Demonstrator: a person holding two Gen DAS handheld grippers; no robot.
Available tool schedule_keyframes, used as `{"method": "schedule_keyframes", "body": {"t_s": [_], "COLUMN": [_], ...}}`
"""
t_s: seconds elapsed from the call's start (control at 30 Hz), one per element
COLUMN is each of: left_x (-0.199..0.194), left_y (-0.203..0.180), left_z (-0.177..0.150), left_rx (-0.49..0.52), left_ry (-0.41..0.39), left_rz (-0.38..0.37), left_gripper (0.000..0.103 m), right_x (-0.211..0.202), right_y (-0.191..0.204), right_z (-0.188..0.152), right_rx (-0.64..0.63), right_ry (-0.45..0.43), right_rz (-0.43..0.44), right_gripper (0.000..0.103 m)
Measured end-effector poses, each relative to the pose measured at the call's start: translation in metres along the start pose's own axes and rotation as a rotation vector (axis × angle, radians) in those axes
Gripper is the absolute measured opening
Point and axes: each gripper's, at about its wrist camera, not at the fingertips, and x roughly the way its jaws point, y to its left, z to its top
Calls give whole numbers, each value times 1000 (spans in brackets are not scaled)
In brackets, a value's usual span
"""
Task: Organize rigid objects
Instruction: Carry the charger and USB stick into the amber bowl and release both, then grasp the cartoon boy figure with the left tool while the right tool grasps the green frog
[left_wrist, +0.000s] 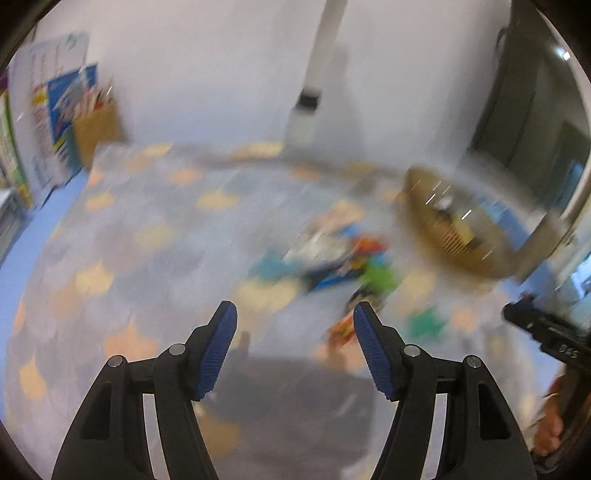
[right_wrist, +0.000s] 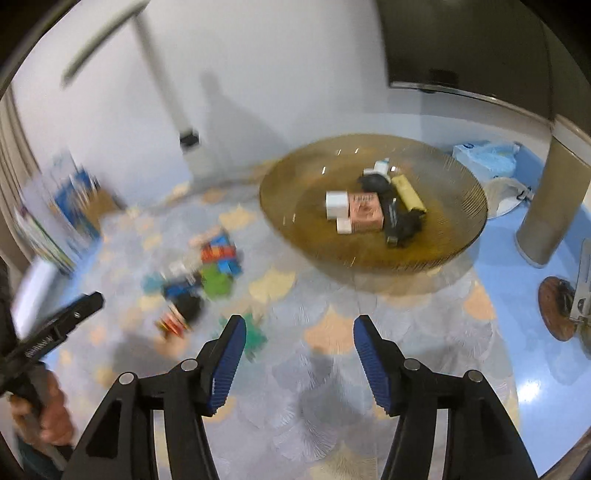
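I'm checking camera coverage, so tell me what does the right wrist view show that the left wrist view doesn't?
Only the right wrist view shows the boxes inside the amber bowl, a blue plastic bag and a grey column. Only the left wrist view shows a glass door, though heavily blurred. Both share the patterned rug, the pile of coloured toys beside the bowl, and empty open jaws on the right gripper and left gripper.

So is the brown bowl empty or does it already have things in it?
Not empty. The right wrist view shows the brown bowl holding several items: white blocks, a pink box, a yellow piece and dark objects.
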Motion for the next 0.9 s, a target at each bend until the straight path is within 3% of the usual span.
{"method": "schedule_keyframes", "body": {"t_s": [0.1,0.17,0.23,0.33,0.4,0.77,0.8,0.9], "left_x": [28,25,28,33,36,38,38,39], "left_y": [12,13,11,-1,-7,-8,-8,-8], "left_z": [-22,-29,-30,-33,-36,-36,-36,-35], "left_rx": [-18,-12,3,62,104,102,102,105], "left_ry": [89,44,59,68,78,81,81,83], "left_rz": [45,56,65,101,139,139,139,137], "left_gripper": [63,64,66,79,79,85,85,86], "right_x": [28,40,47,53,56,61,61,63], "right_y": [22,27,29,32,32,27,27,26], "right_z": [-28,-41,-51,-51,-52,-49,-49,-48], "right_rx": [-104,-134,-154,-178,-182,-146,-147,-149], "right_ry": [26,37,25,30,39,60,61,66], "right_rz": [-63,-47,-43,-76,-78,-81,-80,-87], "right_gripper": [59,59,59,59,60,61,64,84]}}
